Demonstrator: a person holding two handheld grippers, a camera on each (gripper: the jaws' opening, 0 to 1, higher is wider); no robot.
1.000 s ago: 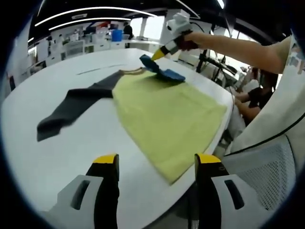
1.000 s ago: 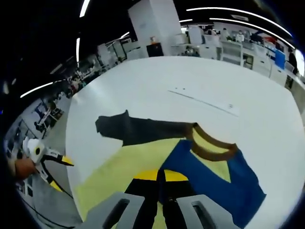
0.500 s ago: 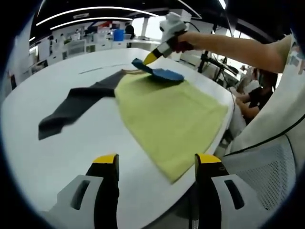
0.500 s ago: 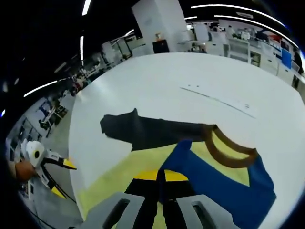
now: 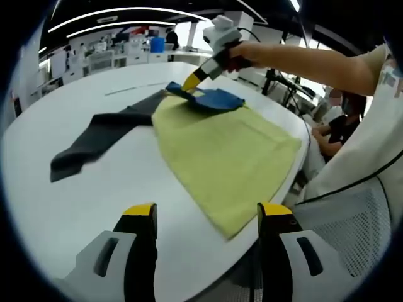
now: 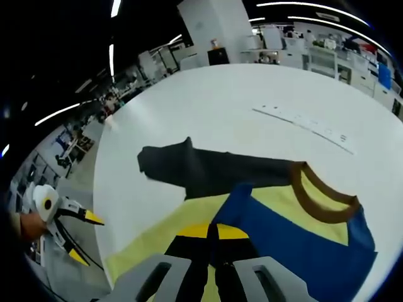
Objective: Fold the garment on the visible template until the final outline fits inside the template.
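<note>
A yellow-green shirt (image 5: 227, 148) lies flat on the round white table (image 5: 75, 201), reaching to the table's edge on the right. Its dark grey sleeve (image 5: 101, 129) stretches out to the left. My right gripper (image 5: 191, 82) is shut on the blue sleeve (image 5: 217, 99) and holds it lifted over the shirt's chest, near the brown collar (image 6: 321, 201). In the right gripper view the shut jaws (image 6: 211, 234) pinch the blue sleeve (image 6: 296, 242), with the dark grey sleeve (image 6: 208, 167) beyond. My left gripper (image 5: 206, 214) hovers open off the shirt's hem, holding nothing; it also appears open at the table's rim (image 6: 75, 236).
A thin marked line (image 6: 302, 118) runs across the table beyond the collar. A person's bare arm (image 5: 302, 60) reaches over the shirt. People sit past the right edge (image 5: 330, 126), and a mesh chair back (image 5: 352, 226) stands close. White benches (image 5: 113, 53) line the far wall.
My right gripper has carried the blue sleeve further across the shirt toward the collar and the dark sleeve. The left gripper has stayed put and open.
</note>
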